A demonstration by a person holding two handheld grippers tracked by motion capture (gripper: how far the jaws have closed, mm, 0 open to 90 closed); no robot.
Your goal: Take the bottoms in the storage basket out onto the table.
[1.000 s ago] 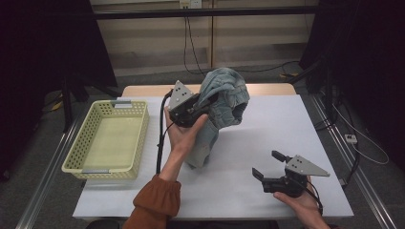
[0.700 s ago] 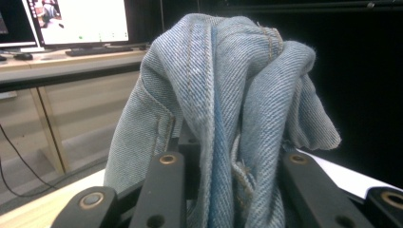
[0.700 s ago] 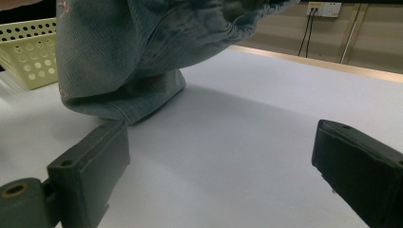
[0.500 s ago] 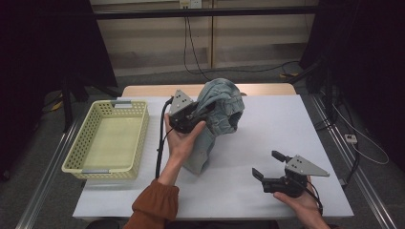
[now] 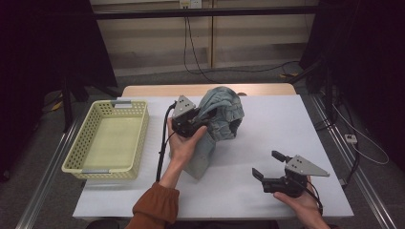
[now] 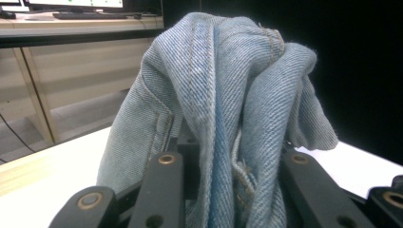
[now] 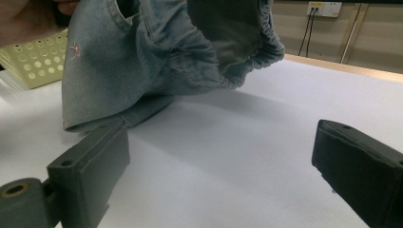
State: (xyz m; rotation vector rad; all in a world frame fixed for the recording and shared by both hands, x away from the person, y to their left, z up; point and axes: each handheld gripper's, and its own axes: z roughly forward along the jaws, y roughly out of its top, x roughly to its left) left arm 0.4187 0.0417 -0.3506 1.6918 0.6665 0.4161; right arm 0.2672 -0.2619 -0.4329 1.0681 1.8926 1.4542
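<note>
Jeans (image 5: 217, 117) clamped in left gripper (image 5: 191, 125) jaws, held above counter (image 5: 286, 138) w/ legs trailing for laydown; right gripper (image 5: 268, 164) jaws open, waiting nearby.

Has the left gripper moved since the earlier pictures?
Yes. The left gripper, shut on the jeans, has come down toward the table, away from its far edge.

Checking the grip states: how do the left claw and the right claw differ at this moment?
The left claw is shut on the denim garment, raised above the table; the right claw stands open and holds nothing. The left sits mid-table, the right near the front edge. Both are hand-held and black-jawed.
</note>
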